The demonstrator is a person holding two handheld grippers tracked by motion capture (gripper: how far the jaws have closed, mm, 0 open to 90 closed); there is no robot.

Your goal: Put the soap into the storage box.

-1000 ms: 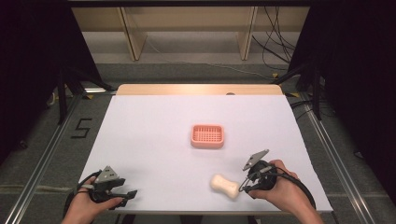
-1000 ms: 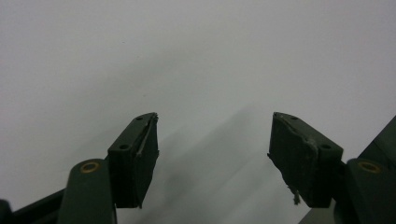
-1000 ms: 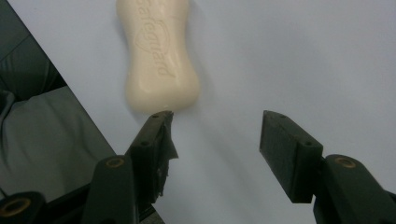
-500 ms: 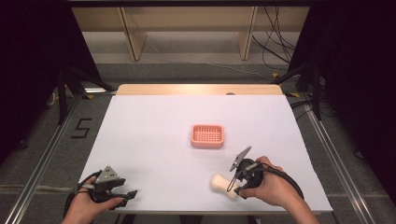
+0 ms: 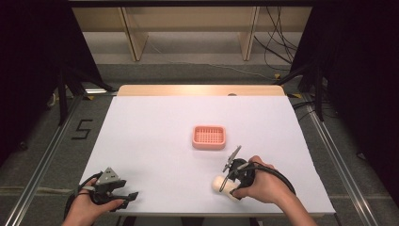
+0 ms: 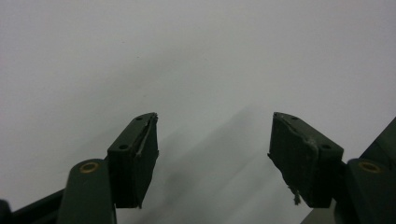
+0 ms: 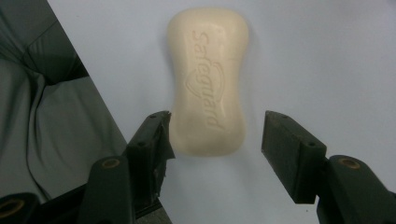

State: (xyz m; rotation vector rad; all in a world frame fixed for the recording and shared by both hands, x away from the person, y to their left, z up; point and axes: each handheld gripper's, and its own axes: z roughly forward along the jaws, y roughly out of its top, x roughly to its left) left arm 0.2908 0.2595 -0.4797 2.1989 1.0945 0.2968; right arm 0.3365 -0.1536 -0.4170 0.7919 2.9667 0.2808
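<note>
Right gripper (image 7: 215, 135) spread wide around near end of soap bar (image 7: 208, 79), flat on desk (image 5: 155, 127) near front edge. Left gripper (image 6: 212, 149) spread, empty. Soap likely hard, slick; pinch across narrow waist.

Black jaws with brass-coloured pivot screws are seen on the right gripper (image 7: 215, 135) and the left gripper (image 6: 212, 158); a grey three-cornered plate (image 5: 111, 175) is mounted above the left hand (image 5: 89, 207).
</note>
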